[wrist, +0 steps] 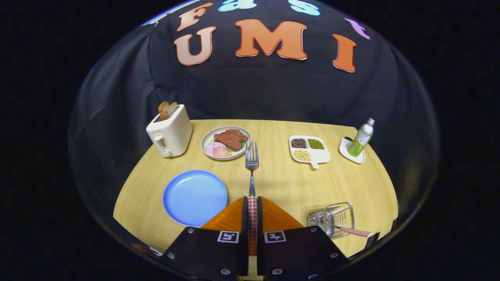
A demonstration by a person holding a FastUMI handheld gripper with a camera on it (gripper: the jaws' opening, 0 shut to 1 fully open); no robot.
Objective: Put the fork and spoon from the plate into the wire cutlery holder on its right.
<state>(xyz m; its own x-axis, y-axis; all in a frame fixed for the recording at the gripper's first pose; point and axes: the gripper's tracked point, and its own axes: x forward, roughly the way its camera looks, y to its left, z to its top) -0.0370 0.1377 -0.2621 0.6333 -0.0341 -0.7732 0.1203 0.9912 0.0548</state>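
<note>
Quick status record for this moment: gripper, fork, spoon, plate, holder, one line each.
gripper: jaws shut on the fork handle
fork: held clear of the table, tines pointing ahead, beyond the fingers
spoon: already in the holder, checked handle sticking out to the right
plate: blue, bare, left of the fingers
holder: wire, right of the fingers, appears tipped
left to do: fork into holder

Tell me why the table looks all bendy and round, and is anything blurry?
In the gripper view, the fisheye lens bows the wooden table's edges into curves. The fork, held in the shut hand-held gripper, looks sharp, as do the blue plate and toaster. The wire cutlery holder is squashed and slightly smeared. Lighting is soft, with faint shadows.
</note>
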